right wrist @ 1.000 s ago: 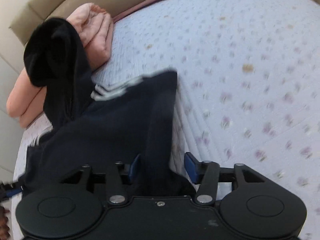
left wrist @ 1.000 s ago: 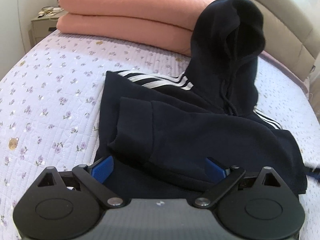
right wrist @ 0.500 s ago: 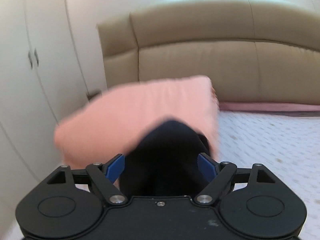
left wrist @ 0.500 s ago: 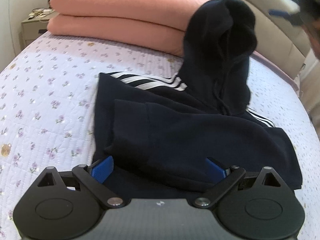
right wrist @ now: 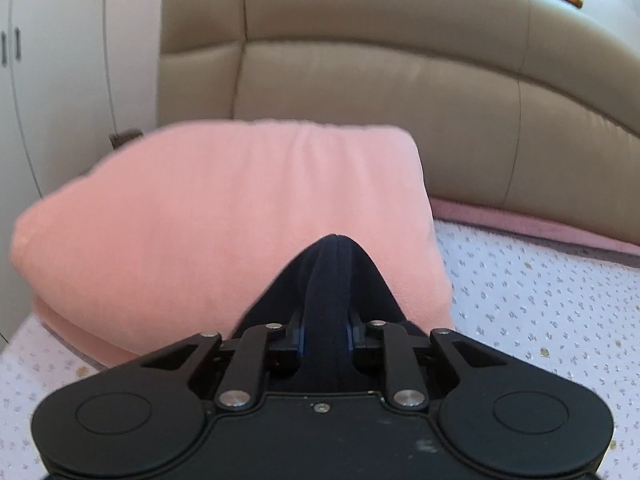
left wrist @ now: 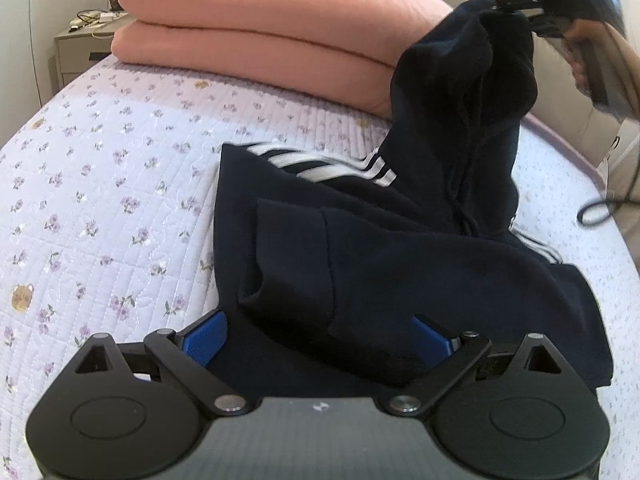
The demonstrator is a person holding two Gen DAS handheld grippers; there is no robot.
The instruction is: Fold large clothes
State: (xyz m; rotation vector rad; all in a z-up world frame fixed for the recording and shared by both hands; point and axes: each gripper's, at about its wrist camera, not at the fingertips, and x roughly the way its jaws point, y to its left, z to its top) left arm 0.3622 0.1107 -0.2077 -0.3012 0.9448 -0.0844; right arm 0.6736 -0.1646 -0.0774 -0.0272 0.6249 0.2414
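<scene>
A dark navy hoodie (left wrist: 400, 264) with white sleeve stripes lies partly folded on the bed, its hood (left wrist: 480, 80) raised. My left gripper (left wrist: 320, 336) is open, its blue pads either side of the hoodie's near folded edge. My right gripper (right wrist: 325, 334) is shut on the hood fabric (right wrist: 328, 280); in the left wrist view it shows at the top right (left wrist: 520, 4), holding the hood's top up above the bed.
A folded pink blanket (left wrist: 260, 28) is stacked at the head of the bed, also in the right wrist view (right wrist: 220, 220). The beige padded headboard (right wrist: 400, 80) stands behind it. The floral quilt (left wrist: 100, 184) covers the bed. A bedside table (left wrist: 80, 48) stands far left.
My right gripper let go of the hoodie's side, swung up to the hood and closed on it. The left gripper stayed open at the hoodie's near edge.
</scene>
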